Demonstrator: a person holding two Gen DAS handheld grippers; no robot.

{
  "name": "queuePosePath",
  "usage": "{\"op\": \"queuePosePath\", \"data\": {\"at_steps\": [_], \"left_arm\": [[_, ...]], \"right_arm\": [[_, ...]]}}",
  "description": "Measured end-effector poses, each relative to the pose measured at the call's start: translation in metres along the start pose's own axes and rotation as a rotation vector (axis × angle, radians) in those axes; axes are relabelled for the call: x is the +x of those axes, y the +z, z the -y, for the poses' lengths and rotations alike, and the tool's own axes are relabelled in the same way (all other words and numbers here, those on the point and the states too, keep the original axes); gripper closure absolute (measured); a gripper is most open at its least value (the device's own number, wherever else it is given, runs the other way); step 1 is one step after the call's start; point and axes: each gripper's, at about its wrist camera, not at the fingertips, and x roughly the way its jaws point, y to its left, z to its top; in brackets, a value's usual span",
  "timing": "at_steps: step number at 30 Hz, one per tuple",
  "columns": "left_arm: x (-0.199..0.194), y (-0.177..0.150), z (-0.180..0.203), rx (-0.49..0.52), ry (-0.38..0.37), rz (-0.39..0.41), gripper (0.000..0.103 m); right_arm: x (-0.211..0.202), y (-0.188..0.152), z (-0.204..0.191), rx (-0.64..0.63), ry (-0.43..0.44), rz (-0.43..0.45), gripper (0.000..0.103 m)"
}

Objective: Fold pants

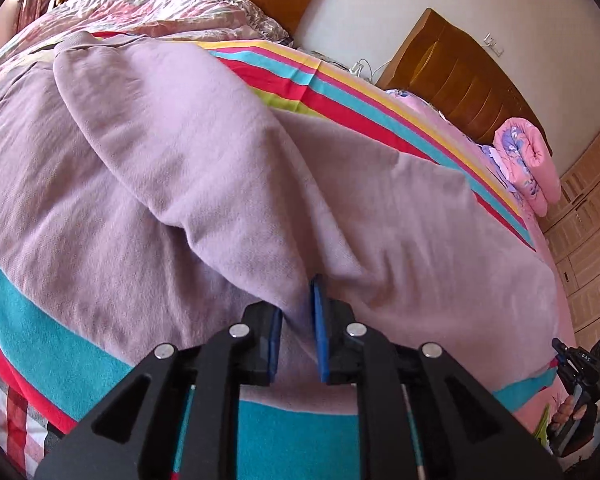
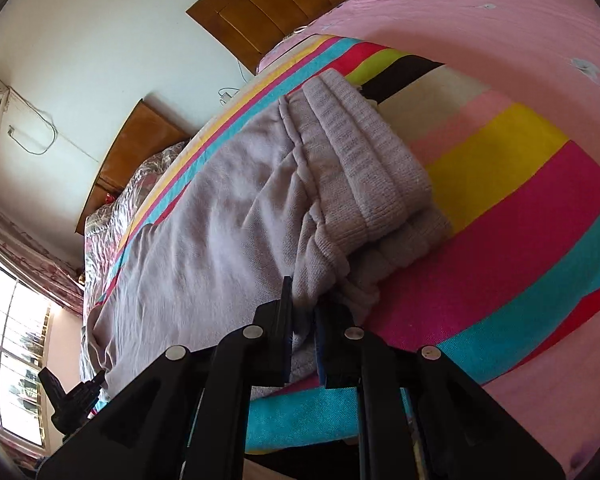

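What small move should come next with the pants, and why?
Probably carry both pinched edges across to lay the fold. The left gripper and right gripper each pinch the lilac pants, which lie partly doubled on the striped blanket.

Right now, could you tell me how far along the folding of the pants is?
Early to midway, I would judge. Done: the lilac pants lie lengthwise on the striped blanket, the legs apparently laid one over the other. In hand: the left gripper pinches a fold of the fabric, and the right gripper is shut on cloth near the ribbed waistband. Left: folding the length over and smoothing it.
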Motion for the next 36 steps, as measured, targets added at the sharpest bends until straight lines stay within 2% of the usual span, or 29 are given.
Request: {"op": "queuePosePath", "data": {"at_steps": [1,3,8,9,10,11,13,15,17,21,23,24,30,32,34,35,36], "left_arm": [[-0.003,0.002,-0.001,-0.014,-0.026,0.002,0.062],[-0.011,0.003,-0.001,-0.041,-0.075,0.031,0.035],[-0.005,-0.004,0.006,-0.058,-0.114,0.002,0.037],[-0.002,-0.005,0.008,-0.053,-0.107,-0.007,0.049],[0.0,-0.007,0.011,-0.038,-0.096,-0.015,0.076],[0.002,-0.006,0.013,-0.022,-0.078,-0.018,0.084],[-0.002,-0.004,0.015,-0.013,-0.079,0.004,0.091],[-0.016,0.0,0.021,0.009,-0.077,0.046,0.091],[-0.029,0.004,0.028,0.035,-0.067,0.077,0.091],[-0.016,-0.004,0.018,0.021,-0.007,0.021,0.091],[0.001,-0.012,0.007,-0.012,-0.002,-0.018,0.091],[0.0,-0.013,0.008,-0.003,-0.004,0.007,0.091],[-0.013,-0.008,0.022,0.032,0.027,0.032,0.09],[-0.007,-0.01,0.02,0.04,0.048,0.013,0.087],[-0.002,-0.014,0.016,0.026,0.042,-0.002,0.081],[-0.003,-0.015,0.016,0.016,0.023,-0.002,0.075],[-0.005,-0.015,0.017,0.015,0.006,0.003,0.056]], "right_arm": [[-0.001,0.002,-0.001,-0.004,0.001,0.003,0.09],[-0.001,0.002,-0.003,-0.021,-0.008,-0.007,0.086],[-0.002,0.0,0.01,0.055,0.056,-0.006,0.084],[-0.003,0.0,0.014,0.068,0.072,-0.004,0.085],[-0.002,0.002,0.014,0.068,0.076,-0.002,0.085],[-0.003,0.002,0.013,0.054,0.065,0.005,0.087],[-0.007,0.001,0.001,-0.01,0.014,0.025,0.088],[-0.017,0.0,-0.017,-0.09,-0.004,0.065,0.091],[-0.024,0.001,-0.025,-0.116,0.0,0.07,0.091],[-0.007,-0.006,-0.001,-0.063,-0.027,-0.017,0.092],[-0.003,-0.008,0.01,-0.016,0.012,-0.007,0.094],[-0.004,-0.007,0.01,-0.008,0.015,-0.004,0.094],[-0.02,-0.001,-0.003,-0.032,0.024,0.037,0.093],[-0.008,-0.004,0.004,-0.03,-0.016,-0.005,0.091],[-0.008,-0.008,0.011,-0.002,0.024,0.002,0.087],[-0.01,-0.01,0.01,0.0,0.041,-0.002,0.084],[-0.012,-0.011,0.007,-0.009,0.048,-0.006,0.08]]}}
